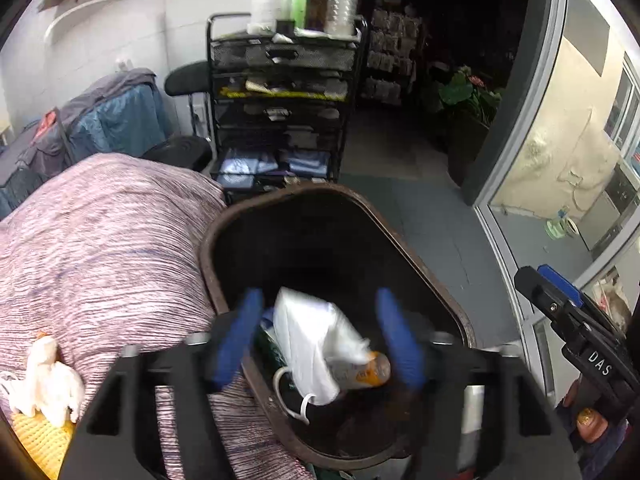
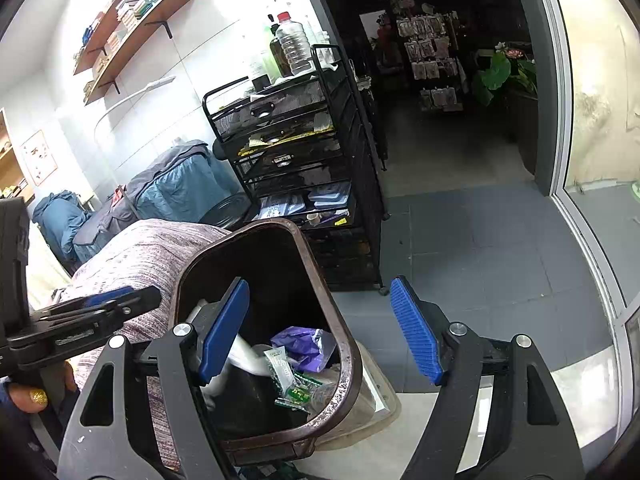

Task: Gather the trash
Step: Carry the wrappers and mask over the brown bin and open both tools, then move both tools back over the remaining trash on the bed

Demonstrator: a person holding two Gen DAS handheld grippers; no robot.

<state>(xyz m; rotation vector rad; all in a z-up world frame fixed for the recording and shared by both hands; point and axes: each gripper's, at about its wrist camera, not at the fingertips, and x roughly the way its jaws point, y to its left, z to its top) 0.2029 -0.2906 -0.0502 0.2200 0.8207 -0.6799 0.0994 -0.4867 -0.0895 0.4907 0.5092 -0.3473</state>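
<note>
A dark brown trash bin stands open beside a couch; it also shows in the right wrist view. My left gripper is open above the bin mouth. A white face mask sits between and below its blue fingers, apart from them and blurred, with an orange-labelled container beside it. My right gripper is open and empty over the bin's right rim. Inside the bin lie a purple wrapper, green packets and white paper.
A couch with a pink-purple striped cover lies left of the bin, with crumpled white tissue on a yellow cloth. A black mesh drawer cart with bottles stands behind. Grey tile floor and a glass door are at right.
</note>
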